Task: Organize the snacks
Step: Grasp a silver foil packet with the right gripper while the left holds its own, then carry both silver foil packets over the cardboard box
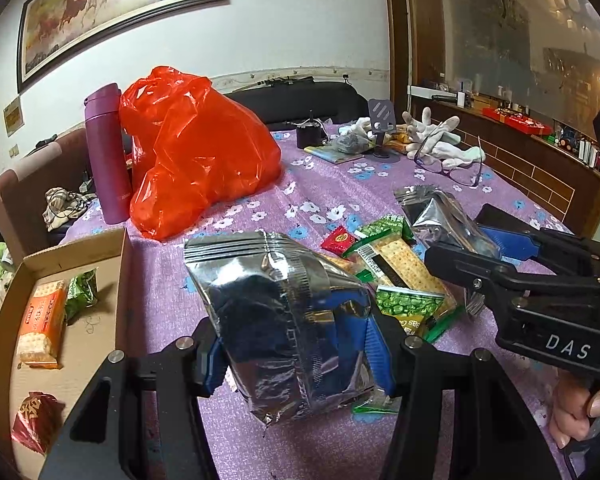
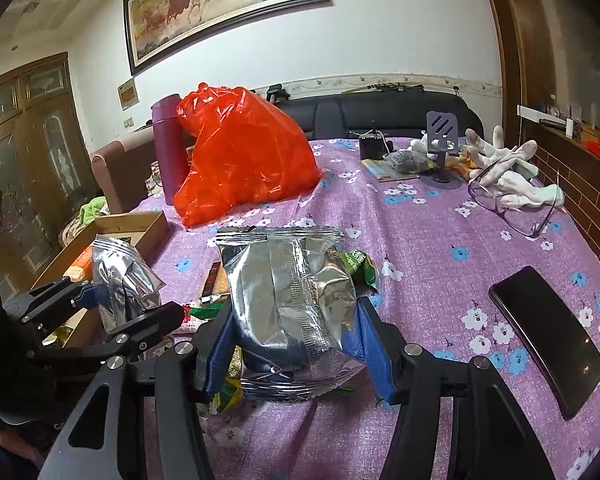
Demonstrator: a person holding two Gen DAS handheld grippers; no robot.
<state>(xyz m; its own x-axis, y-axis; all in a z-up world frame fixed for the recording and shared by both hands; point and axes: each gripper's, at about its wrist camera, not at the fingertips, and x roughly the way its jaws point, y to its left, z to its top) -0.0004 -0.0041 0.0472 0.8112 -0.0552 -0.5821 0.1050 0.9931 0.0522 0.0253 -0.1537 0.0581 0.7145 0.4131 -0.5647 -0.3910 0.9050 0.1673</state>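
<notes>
Left wrist view: the left gripper [image 1: 296,344] has its blue pads clenched on the flanks of a silver foil snack bag [image 1: 288,320], held clear of the purple flowered tablecloth [image 1: 260,208].
Right wrist view: the right gripper [image 2: 296,344] is likewise grasping a second silver foil bag [image 2: 292,304], its pads pressed into both sides of the crinkled packet.
Second bag seen from the left: the same packet [image 1: 448,220] sits between the right gripper's black fingers, a hand [image 1: 580,412] on the handle at the lower right.
Loose snack pile: between the two grippers, near the table's front edge, lie a cracker pack [image 1: 400,260], green pea packets [image 1: 410,304] and a small red sachet [image 1: 338,238], touching and overlapping.
Cardboard box: at the table's left edge, an open box [image 1: 76,252] holds an orange cracker pack [image 1: 42,324], a green packet [image 1: 82,290] and a red packet [image 1: 36,420].
Back left corner: a red plastic bag [image 1: 196,152] stands just beside a purple flask [image 1: 108,156], touching it.
Far edge: white gloves [image 2: 504,164], glasses [image 2: 512,204] and a grey phone stand [image 2: 440,140] are gathered together.
Right edge: a black phone [image 2: 548,336] lies flat, well apart from the snacks.
</notes>
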